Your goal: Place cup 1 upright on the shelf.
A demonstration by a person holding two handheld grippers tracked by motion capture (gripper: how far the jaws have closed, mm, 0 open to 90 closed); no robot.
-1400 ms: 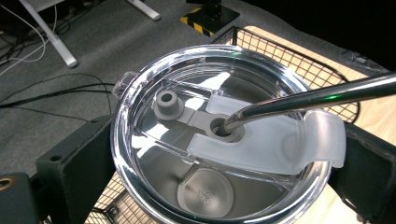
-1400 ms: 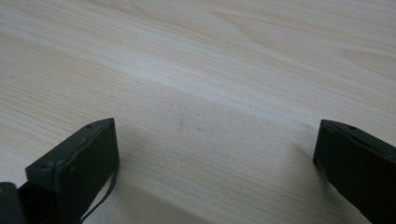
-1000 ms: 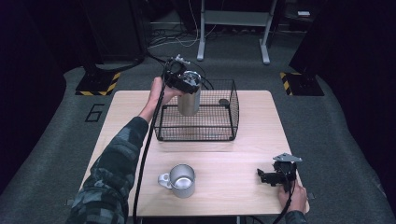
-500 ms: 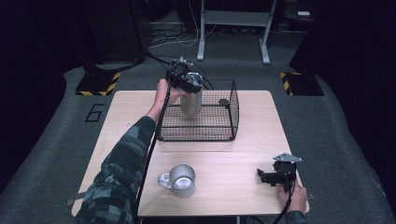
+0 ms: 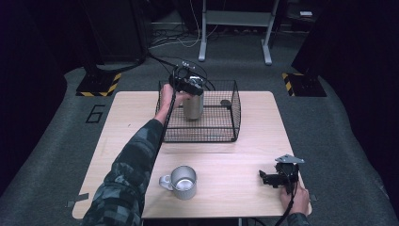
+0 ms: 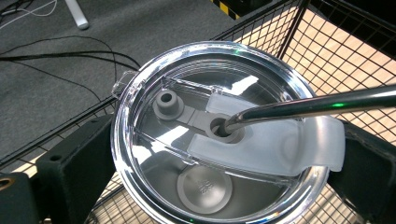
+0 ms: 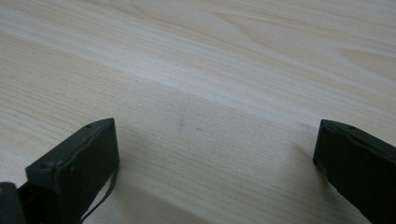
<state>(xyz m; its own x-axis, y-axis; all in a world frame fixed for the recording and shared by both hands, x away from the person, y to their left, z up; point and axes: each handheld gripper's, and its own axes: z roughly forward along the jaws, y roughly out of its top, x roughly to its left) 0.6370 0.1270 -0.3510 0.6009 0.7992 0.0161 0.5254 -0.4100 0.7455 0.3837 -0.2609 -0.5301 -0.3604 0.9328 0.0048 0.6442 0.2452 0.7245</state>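
Note:
A steel tumbler [image 5: 193, 107] with a clear lid [image 6: 187, 140] and a metal straw [image 6: 317, 105] hangs upright inside the black wire basket [image 5: 233, 113], near its back left. My left gripper [image 5: 190, 87] is shut on the tumbler's top, one jaw pressed against each side of the lid in the left gripper view [image 6: 219, 165]. A steel mug [image 5: 182, 182] stands on the wooden table [image 5: 235, 160] near the front edge. My right gripper [image 5: 266, 178] rests low at the front right, open, with bare wood between its jaws [image 7: 215, 154].
A small dark round object [image 5: 226, 102] lies on the basket floor at the back right. Cables [image 5: 164, 37] trail over the grey floor behind the table. A metal stand [image 5: 235, 28] rises further back.
My left gripper has carried the tumbler a little to the right and lower into the basket. The right gripper and the mug have stayed still.

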